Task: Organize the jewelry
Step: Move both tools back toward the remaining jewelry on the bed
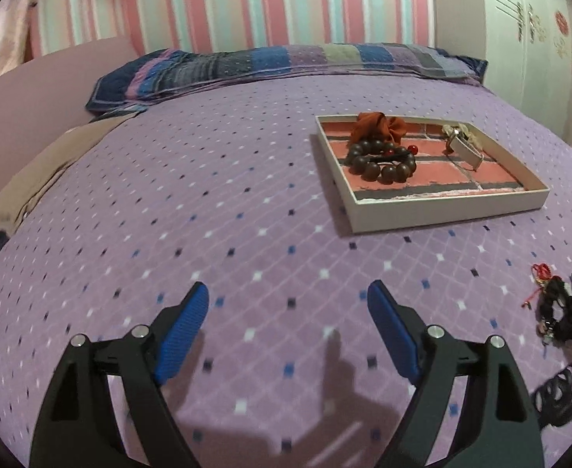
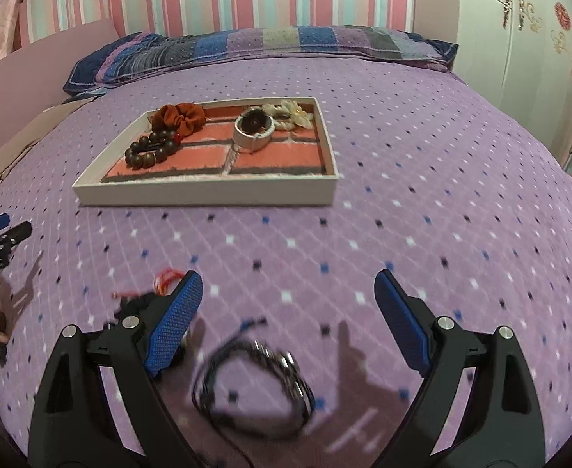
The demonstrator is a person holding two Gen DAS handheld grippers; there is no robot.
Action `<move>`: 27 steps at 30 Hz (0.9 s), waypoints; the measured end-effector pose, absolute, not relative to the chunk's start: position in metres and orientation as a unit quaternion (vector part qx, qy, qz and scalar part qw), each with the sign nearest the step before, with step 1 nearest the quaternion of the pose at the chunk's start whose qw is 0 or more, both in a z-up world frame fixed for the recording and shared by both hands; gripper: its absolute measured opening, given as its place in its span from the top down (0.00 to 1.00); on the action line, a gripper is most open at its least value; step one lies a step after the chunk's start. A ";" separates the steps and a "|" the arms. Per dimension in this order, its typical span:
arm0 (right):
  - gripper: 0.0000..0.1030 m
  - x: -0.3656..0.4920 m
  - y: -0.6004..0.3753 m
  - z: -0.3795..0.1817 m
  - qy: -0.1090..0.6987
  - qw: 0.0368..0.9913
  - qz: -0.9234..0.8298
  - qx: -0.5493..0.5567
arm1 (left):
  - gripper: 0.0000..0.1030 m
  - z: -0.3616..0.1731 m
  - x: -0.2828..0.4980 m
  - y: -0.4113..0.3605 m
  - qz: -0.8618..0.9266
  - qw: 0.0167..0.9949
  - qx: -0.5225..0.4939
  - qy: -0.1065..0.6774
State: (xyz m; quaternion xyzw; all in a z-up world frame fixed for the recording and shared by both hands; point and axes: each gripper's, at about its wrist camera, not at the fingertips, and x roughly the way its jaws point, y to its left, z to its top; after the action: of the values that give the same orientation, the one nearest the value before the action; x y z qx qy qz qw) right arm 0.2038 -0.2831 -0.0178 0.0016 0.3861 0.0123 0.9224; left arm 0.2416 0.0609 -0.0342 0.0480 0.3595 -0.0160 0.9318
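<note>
A white tray with a brick-pattern lining lies on the purple bedspread. In it are a dark wooden bead bracelet, an orange scrunchie, a white watch and a cream flower piece. My left gripper is open over bare bedspread, well short of the tray. My right gripper is open; a black cord bracelet lies on the bed between and below its fingers. A tangle of black and red cords lies beside the right gripper's left finger.
A patchwork pillow lies along the bed's far end against a striped wall. A white wardrobe stands at the right. Black hair ties lie at the left view's right edge. The left gripper's tip shows at the right view's left edge.
</note>
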 end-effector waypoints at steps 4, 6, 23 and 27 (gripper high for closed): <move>0.14 0.185 -0.288 -0.018 0.382 0.924 0.001 -0.001 | 0.20 -0.028 0.222 0.062 -0.017 0.933 0.019 0.359; 0.15 0.177 -0.290 -0.019 0.383 0.924 -0.003 -0.003 | 0.20 -0.024 0.212 0.058 -0.015 0.935 0.014 0.354; 0.25 0.146 -0.294 -0.029 0.373 0.927 -0.031 -0.001 | 0.20 -0.016 0.150 -0.008 -0.076 0.932 -0.005 0.355; 0.25 0.145 -0.293 -0.031 0.373 0.927 -0.031 0.000 | 0.20 -0.017 0.141 -0.025 -0.087 0.929 -0.002 0.359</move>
State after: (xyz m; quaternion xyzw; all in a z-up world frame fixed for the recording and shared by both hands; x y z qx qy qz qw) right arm 0.1448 -0.2930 -0.0310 -0.0002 0.3730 -0.0308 0.9273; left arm 0.1411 -0.0247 -0.0168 -0.0023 0.3587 -0.0873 0.9294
